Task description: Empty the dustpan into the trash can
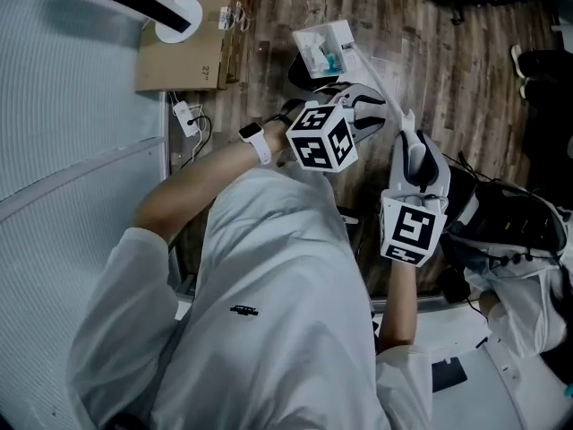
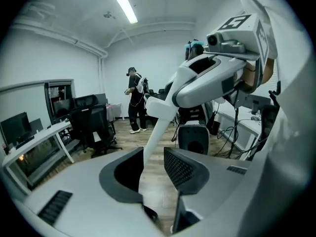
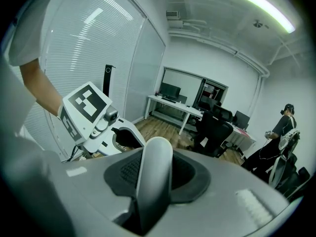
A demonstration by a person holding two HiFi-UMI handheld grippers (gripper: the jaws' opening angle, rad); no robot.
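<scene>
Item: dustpan emptying, as I read it from my station. Head view: the white long-handled plastic dustpan [image 1: 322, 47] is held out over the wood floor [image 1: 448, 70], ahead of the wearer, pale litter apparently in its tray. Its slim white handle [image 1: 376, 79] runs back to the right gripper [image 1: 410, 137], with the left gripper [image 1: 376, 107] just beside the shaft. A dark round shape [image 1: 303, 72] lies under the tray; I judge it may be the trash can but cannot confirm. A cardboard box [image 1: 183, 56] sits well apart by the wall. Left gripper view: tongs released, the ribbed pads [image 2: 182, 169] stand wide with the handle passing between them, untouched. Right gripper view: tongs clenched on the rounded end of the handle. Handling note: with one grip at the far end the tray will swing, so I would retake the shaft with the left tongs, centre the tray over the dark opening, then tip slowly.
</scene>
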